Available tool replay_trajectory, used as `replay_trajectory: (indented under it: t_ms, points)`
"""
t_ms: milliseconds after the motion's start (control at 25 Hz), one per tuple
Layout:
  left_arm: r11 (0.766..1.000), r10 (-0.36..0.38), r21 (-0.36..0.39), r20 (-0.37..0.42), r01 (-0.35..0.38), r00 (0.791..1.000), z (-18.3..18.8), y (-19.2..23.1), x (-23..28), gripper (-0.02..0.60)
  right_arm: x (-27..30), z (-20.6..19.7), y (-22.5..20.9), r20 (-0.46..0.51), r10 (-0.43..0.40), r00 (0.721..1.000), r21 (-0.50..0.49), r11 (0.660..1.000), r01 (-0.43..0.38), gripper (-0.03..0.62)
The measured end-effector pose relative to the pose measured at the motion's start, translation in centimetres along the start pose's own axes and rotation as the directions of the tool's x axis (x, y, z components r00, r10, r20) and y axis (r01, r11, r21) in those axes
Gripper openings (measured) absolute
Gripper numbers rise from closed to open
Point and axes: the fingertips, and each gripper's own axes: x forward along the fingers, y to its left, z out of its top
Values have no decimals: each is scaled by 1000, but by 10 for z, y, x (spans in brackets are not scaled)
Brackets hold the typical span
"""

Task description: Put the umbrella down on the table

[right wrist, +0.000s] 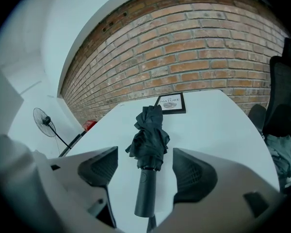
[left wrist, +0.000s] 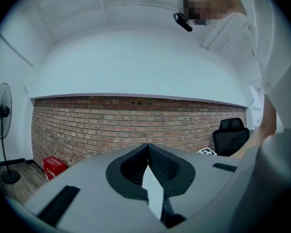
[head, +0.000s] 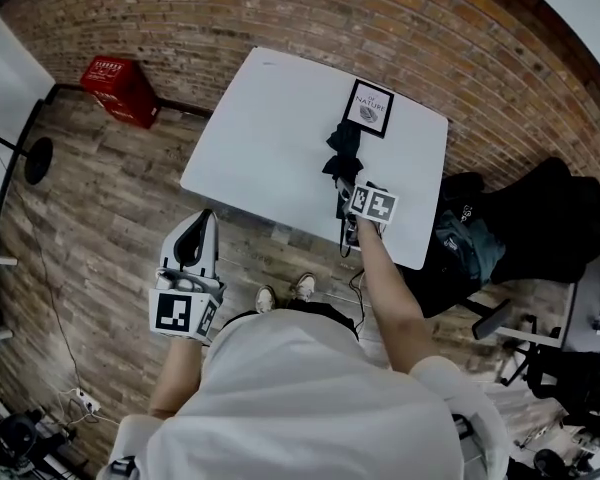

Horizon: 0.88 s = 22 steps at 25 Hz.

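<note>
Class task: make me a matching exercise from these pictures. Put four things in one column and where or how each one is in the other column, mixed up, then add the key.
1 umbrella
2 red crate
3 framed print
4 left gripper

A jaws shut, held over the floor
B on the floor by the brick wall
C flat on the table, between the right gripper's open jaws
D at the table's far edge

Pairs: 1-C, 2-B, 3-D, 4-A

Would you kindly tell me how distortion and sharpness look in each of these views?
Head view: fisheye bows the brick wall around the table. Left gripper view: the wall arches, with a mosaic patch at top. Right gripper view: umbrella sharp, corners vignetted black.
</note>
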Motion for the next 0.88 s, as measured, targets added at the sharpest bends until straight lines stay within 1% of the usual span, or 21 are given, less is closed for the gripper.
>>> replay_trajectory:
  t_ms: [240, 360, 480, 560, 600, 640, 880]
  points:
    - [1000, -23, -6, 5, 23, 1000, -2, -1, 0, 23, -18, 3, -6, 47, -25, 999, 8, 1000, 24, 339]
    - [999, -32, -7, 12, 32, 999, -1, -2, -1, 23, -27, 5, -13, 67, -44, 997, 2, 999, 44, 288]
    - [999, -37, -7, 11, 37, 999, -1, -2, -3, 23, -36, -1, -19, 69, -60, 996, 2, 998, 60, 177]
    - [999, -38, -5, 12, 38, 999, 0, -1, -5, 23, -41, -5, -23, 67, -80, 995, 4, 997, 80, 79]
    - [999, -38, -4, 13, 38, 999, 1, 0, -5, 23, -43, -6, -24, 69, -88, 994, 7, 996, 88, 45]
    - [999, -39, -3, 12, 39, 999, 1, 1, -5, 23, -45, -8, -25, 72, -90, 993, 13, 996, 90, 28]
    - [999, -54, -5, 6, 54, 999, -1, -3, -4, 23, -56, -9, -27, 97, -71, 993, 30, 997, 69, 20]
